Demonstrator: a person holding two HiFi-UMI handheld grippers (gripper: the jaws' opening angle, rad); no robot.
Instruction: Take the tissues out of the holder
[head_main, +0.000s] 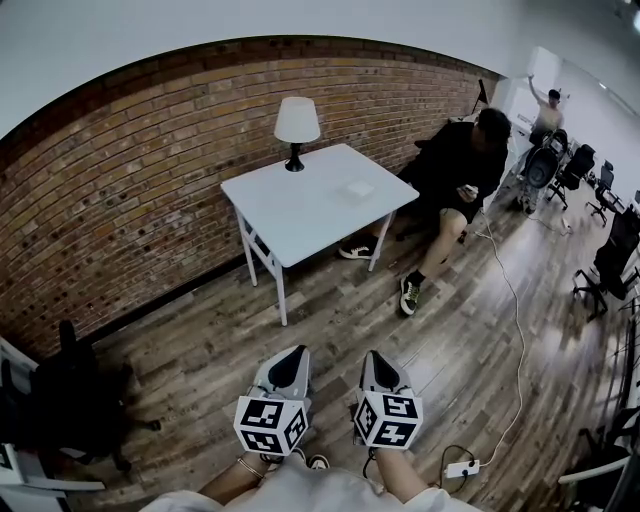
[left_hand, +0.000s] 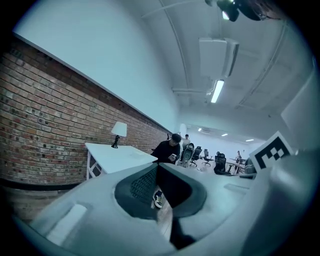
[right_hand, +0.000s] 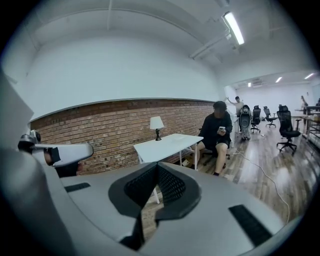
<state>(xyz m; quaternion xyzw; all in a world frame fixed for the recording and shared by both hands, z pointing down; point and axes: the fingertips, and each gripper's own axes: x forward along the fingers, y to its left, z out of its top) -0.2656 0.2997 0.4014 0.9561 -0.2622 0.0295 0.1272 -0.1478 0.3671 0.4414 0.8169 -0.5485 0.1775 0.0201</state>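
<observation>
Down by the holder's waist sit two grey handheld grippers with black-lined jaws, side by side and just apart, each with a black-and-white marker cube at its back. The left gripper (head_main: 293, 352) has its jaws pressed together at the tips with nothing between them. The right gripper (head_main: 372, 355) is the same, pads shut on each other and empty. Both point out across the brown wooden plank floor (head_main: 420, 330) and tip only a little downward.

Well ahead of them stands a white rectangular table (head_main: 300, 215) on slim white legs, pushed up near the red brick wall (head_main: 120, 200). A small lamp with a white shade and dark base (head_main: 297, 125) stands at the table's far edge. A small flat white object (head_main: 357, 188) lies near the middle of the tabletop, well apart from both grippers. From here it is too small to tell whether it is the tissue holder.

Just beside the table's right end a person in black clothes (head_main: 460, 160) sits looking down at a phone. A thin white cable (head_main: 515, 330) trails over the floor to a white power strip (head_main: 462, 468) near the right gripper. Black office chairs (head_main: 578, 165) stand further back on the right.
</observation>
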